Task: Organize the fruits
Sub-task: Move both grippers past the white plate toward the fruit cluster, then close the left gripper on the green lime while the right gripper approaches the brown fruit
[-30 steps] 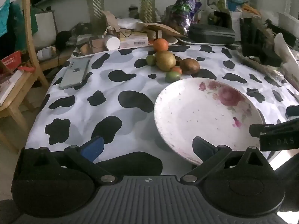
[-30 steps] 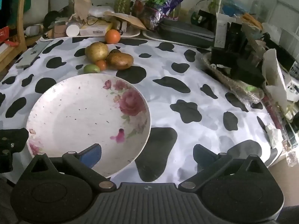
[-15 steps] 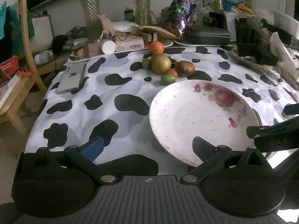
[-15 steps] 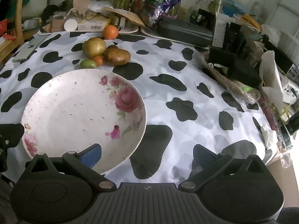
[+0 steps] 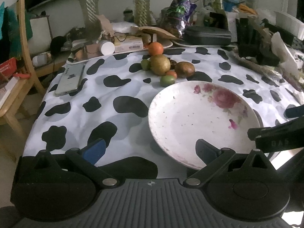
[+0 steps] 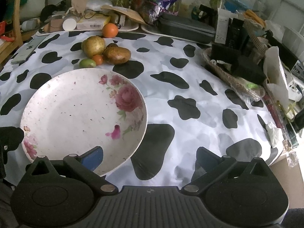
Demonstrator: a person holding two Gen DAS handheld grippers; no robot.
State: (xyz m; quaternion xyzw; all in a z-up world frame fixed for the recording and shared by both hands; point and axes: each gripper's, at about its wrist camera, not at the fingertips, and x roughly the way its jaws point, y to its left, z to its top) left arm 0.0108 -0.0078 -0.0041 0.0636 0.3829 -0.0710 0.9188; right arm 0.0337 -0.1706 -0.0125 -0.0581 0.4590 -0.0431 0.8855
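Note:
A white floral plate lies empty on the cow-print cloth. Behind it lie several fruits: an orange, a yellow pear, a brown fruit, a small red fruit and a green one. My left gripper is open and empty over the table's near edge, left of the plate. My right gripper is open and empty, its left finger over the plate's near rim.
A phone lies at the table's left. Trays of clutter, a black case and plant vases line the back. A basket and bags crowd the right edge. A wooden chair stands at the left.
Both grippers have drawn back and risen slightly; the plate and fruits sit a little farther away in view. Nothing on the table has moved.

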